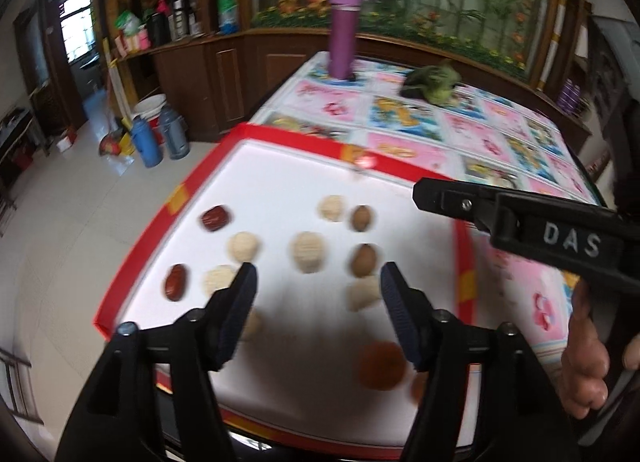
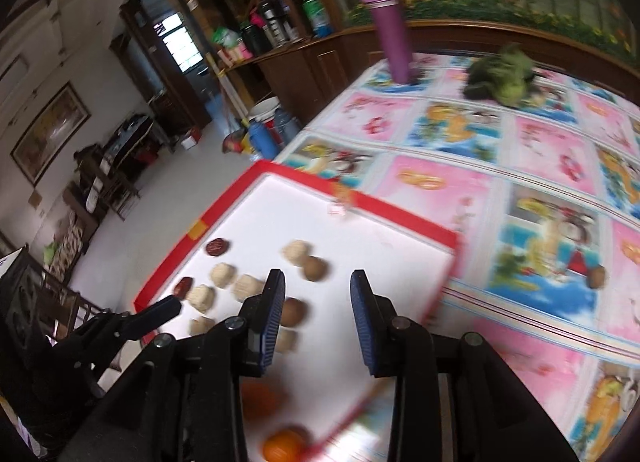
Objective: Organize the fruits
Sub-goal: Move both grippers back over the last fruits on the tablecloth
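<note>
A white tray with a red rim lies on the table. On it lie two red dates, several pale round nuts, brown nuts and blurred orange fruits near the front. My left gripper is open and empty above the tray's middle. My right gripper is open and empty over the tray's right part; it also shows in the left wrist view. One brown nut lies off the tray on the tablecloth.
A purple flask and a green plush toy stand at the table's far side. The cartoon tablecloth covers the table. Blue and grey thermoses stand on the floor to the left.
</note>
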Tool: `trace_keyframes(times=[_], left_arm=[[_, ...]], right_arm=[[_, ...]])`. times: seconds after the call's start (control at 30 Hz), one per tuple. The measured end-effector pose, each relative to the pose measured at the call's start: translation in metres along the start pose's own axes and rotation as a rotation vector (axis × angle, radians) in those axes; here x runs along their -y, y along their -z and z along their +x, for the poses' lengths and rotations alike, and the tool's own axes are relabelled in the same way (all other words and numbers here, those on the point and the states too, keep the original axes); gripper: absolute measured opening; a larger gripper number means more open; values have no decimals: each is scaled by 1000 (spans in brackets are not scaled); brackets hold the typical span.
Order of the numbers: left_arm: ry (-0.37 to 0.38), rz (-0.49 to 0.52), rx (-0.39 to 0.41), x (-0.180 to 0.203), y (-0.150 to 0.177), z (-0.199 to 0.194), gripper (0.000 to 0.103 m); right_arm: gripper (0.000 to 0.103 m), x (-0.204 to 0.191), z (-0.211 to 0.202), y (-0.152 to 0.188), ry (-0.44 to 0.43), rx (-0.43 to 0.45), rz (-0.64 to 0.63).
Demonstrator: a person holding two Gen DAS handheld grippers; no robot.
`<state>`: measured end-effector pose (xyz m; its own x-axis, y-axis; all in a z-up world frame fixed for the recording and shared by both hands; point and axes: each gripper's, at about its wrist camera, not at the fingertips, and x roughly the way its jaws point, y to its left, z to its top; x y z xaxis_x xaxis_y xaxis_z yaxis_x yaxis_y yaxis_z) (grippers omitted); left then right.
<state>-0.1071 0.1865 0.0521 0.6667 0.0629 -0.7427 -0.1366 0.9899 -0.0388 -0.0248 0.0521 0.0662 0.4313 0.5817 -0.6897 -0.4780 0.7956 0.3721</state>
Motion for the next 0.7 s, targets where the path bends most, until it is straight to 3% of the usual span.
trace_keyframes(times=[0.17, 0.47, 0.7], left_arm=[[50, 91, -11, 48, -2, -1, 73], [174, 224, -71, 145, -28, 32, 73], [225, 249, -84, 203, -49, 73, 73]], right_arm=[[33, 65, -33, 12, 92, 18, 63], [33, 185, -78, 29, 277, 39, 161], [34, 245, -82, 29, 320, 41, 206]])
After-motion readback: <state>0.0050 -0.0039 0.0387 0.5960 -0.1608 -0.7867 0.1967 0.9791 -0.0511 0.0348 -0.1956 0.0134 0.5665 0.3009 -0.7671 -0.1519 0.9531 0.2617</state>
